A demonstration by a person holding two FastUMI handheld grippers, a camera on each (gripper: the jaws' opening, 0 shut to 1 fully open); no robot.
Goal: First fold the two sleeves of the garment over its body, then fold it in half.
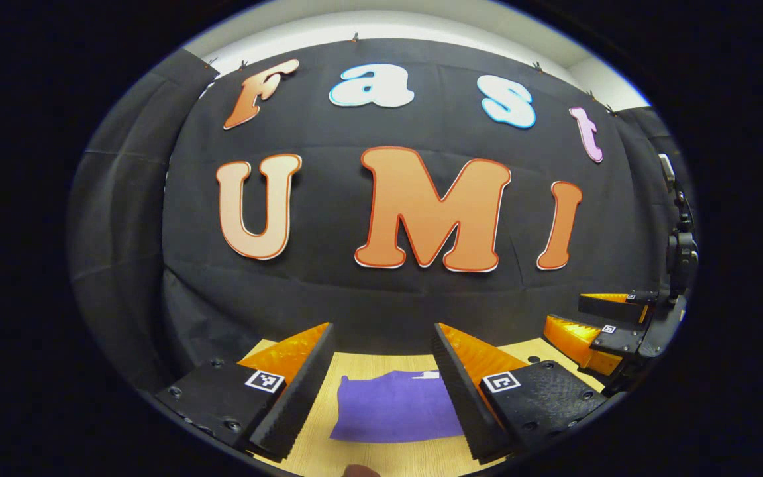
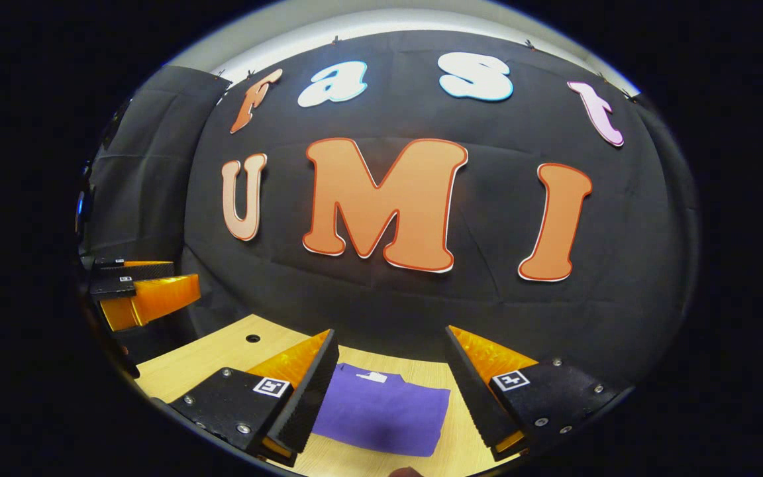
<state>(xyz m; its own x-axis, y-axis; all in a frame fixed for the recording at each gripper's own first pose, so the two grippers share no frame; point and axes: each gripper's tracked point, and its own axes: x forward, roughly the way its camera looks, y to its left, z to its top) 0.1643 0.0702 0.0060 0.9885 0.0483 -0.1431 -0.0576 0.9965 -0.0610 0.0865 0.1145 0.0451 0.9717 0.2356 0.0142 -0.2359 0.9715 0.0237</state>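
Presently: one purple garment (image 1: 398, 405), lying flat on the pale wooden tabletop (image 1: 381, 457) as a compact rectangle, no sleeve sticking out at either side, a small white tag near its far edge; by that shape the sleeve folds and the halving look done, though the layers underneath cannot be checked. It sits toward the far edge of the tabletop, close under the black cloth wall, and squared to that edge, which suits a finished fold left to rest. Left gripper (image 1: 381, 384): raised above the near part of the tabletop, fingers spread wide with the garment seen between them and apart from both, grasping nothing. Right gripper (image 2: 391, 391): likewise lifted, fingers parted, holding nothing, the garment below and beyond its tips; it also shows at the right side of the left gripper view (image 1: 593, 331), well off the cloth. Both stand level and side by side, clear of the fabric, likely so as not to drag the fold. One small round hole (image 2: 253, 338) in the tabletop toward its far left corner.
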